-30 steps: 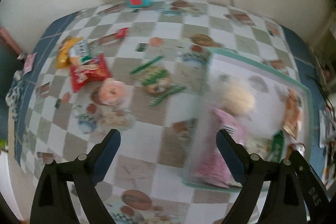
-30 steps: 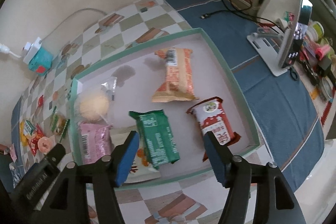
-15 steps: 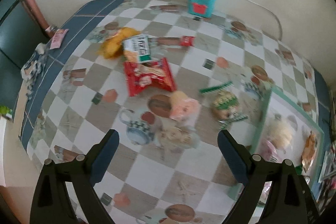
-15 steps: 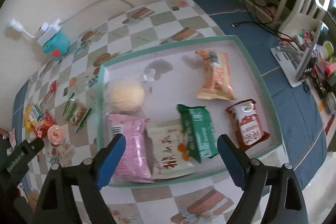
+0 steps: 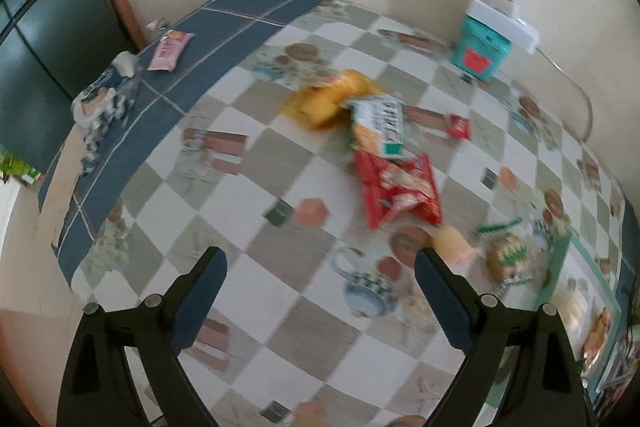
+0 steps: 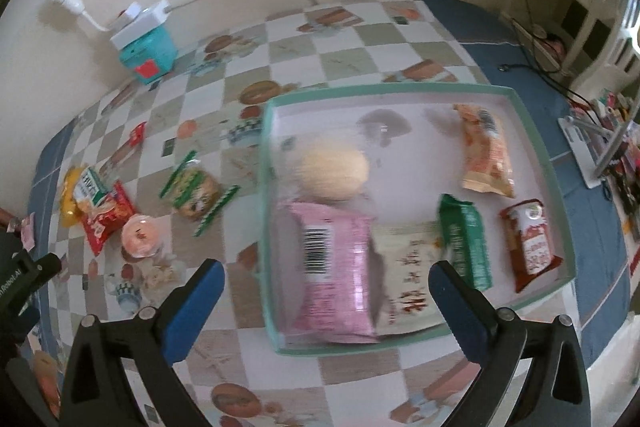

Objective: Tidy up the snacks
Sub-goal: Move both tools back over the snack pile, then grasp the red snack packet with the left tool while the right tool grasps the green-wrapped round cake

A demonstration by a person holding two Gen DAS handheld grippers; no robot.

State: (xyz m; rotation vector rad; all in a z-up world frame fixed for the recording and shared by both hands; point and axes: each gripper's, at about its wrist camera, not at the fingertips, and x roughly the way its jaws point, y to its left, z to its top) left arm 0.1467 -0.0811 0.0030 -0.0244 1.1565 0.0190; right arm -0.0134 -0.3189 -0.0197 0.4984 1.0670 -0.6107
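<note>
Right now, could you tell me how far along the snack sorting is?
Six snacks lie in the tray, the pink packet among them. Both the left gripper and right gripper are open and empty. The red packet and others wait on the tablecloth.

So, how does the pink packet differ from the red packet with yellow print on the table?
The pink packet lies inside the green-rimmed tray; the red packet lies outside it on the checked tablecloth. The pink one shows a barcode and looks larger in the right wrist view; the red one shows its printed face and is partly overlapped by a white and green packet. Neither is gripped.
</note>
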